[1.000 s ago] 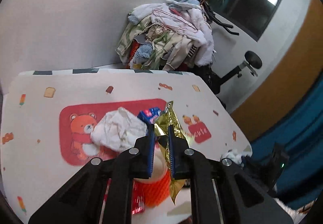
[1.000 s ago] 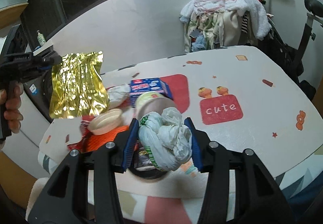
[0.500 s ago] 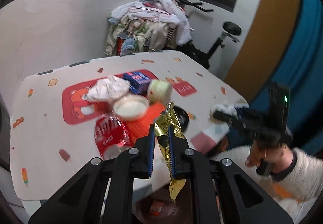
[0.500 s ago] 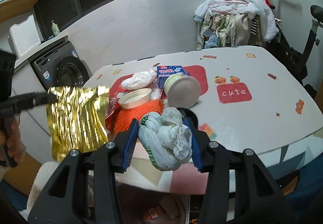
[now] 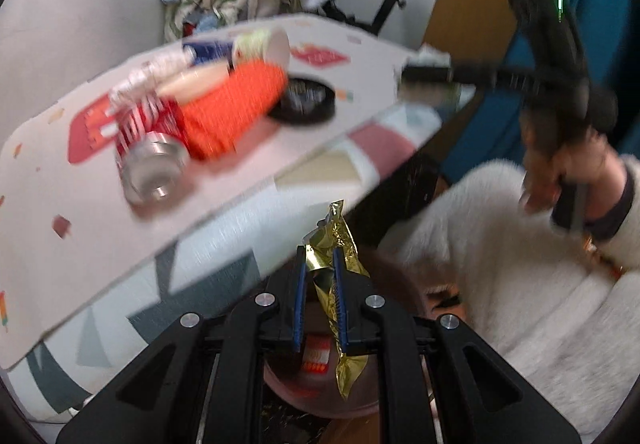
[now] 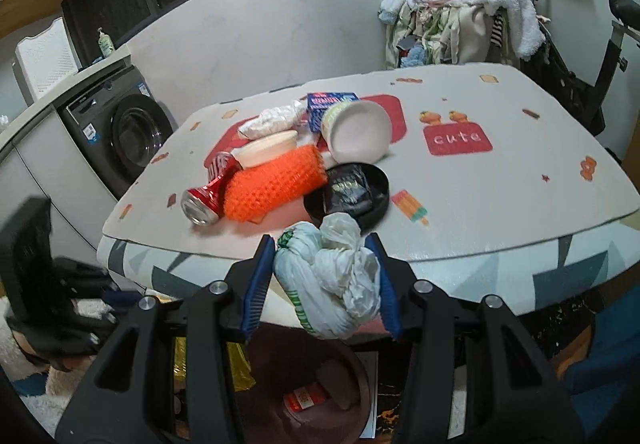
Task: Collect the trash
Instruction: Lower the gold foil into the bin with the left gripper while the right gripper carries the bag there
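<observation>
Left wrist view: the gold foil wrapper is pinched between the blue pads of the left tongs, which are closed on it just off the table's near edge, above a brownish bin on the floor that already holds a red-labelled item. In the right wrist view the right tongs clamp a crumpled white plastic bag with green print, also held off the table edge over the same bin.

Left on the table, clustered together: a red can on its side, an orange mesh sleeve touching it, a black round lid, a white paper bowl tipped over, a blue box and a white wad. A person's hand in a fluffy white sleeve grips the right handle.
</observation>
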{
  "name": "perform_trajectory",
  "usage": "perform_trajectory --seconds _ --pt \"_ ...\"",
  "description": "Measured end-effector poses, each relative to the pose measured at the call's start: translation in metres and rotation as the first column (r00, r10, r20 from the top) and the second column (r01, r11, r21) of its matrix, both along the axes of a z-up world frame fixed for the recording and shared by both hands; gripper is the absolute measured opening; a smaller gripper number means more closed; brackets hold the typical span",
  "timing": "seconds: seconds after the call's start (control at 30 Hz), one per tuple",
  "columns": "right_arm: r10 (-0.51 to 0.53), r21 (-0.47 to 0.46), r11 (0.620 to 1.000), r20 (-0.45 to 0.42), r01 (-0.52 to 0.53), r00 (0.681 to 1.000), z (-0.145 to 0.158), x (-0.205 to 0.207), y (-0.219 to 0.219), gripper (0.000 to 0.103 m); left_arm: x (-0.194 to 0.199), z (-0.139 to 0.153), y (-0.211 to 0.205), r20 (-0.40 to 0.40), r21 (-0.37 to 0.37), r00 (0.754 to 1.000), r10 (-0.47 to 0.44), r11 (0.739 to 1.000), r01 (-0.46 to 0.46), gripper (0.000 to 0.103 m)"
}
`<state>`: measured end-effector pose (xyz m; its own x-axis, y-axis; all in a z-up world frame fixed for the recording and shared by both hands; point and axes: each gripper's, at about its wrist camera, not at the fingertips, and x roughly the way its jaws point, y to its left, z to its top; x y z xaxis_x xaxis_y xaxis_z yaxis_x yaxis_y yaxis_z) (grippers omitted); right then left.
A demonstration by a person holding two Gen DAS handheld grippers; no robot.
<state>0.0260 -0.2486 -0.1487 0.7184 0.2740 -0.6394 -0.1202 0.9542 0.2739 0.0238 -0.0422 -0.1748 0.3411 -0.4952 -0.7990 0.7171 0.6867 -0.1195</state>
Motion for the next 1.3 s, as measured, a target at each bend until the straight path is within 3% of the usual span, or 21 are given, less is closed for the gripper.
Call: perform_trajectory --seconds 0.2,0.4,0.47,0.7,0.77,0.83,1.03,1.3 --pt "-0.012 0.017 1.0 -0.033 0.013 0.999 -0.014 -0.002 -0.006 0.048 -0.004 -0.047 -0.012 -0.067 0.062 0.997 -0.024 0.998 0.028 0.013" --pt "-0.003 0.025 1.0 -0.065 0.004 0.998 -0.028 -0.003 -0.005 0.048 -0.001 -0.065 -0.011 -0.084 0.065 0.996 0.023 0.998 -0.018 0.018" --pt "0.003 0.024 1.0 -0.077 -0.002 0.997 -0.033 -0.004 -0.003 0.048 -0.002 -0.062 -0.008 -0.072 0.05 0.997 0.035 0.998 -0.032 0.041" --pt "0.057 -0.006 0.998 -0.105 -0.058 0.993 -0.051 -0.008 0.015 0.048 -0.01 -0.02 0.016 0.039 -0.044 0.99 0.132 0.99 -0.131 0.074" --pt "0.076 -0.021 0.997 -0.12 -0.079 0.99 -0.057 -0.008 0.022 0.048 -0.014 -0.007 0.025 0.093 -0.059 0.981 0.172 0.984 -0.167 0.088" --pt "0.1 -0.043 0.993 -0.129 -0.106 0.987 -0.062 -0.009 0.032 0.048 -0.019 0.005 0.033 0.145 -0.063 0.967 0.209 0.977 -0.202 0.094" --pt "0.197 -0.064 0.976 -0.139 -0.207 0.971 -0.074 -0.014 0.059 0.049 -0.035 0.027 0.052 0.256 -0.078 0.924 0.285 0.958 -0.274 0.097" --pt "0.279 -0.153 0.937 -0.205 -0.313 0.938 -0.098 -0.013 0.093 0.049 -0.044 0.016 0.069 0.31 -0.063 0.871 0.381 0.922 -0.381 0.097"
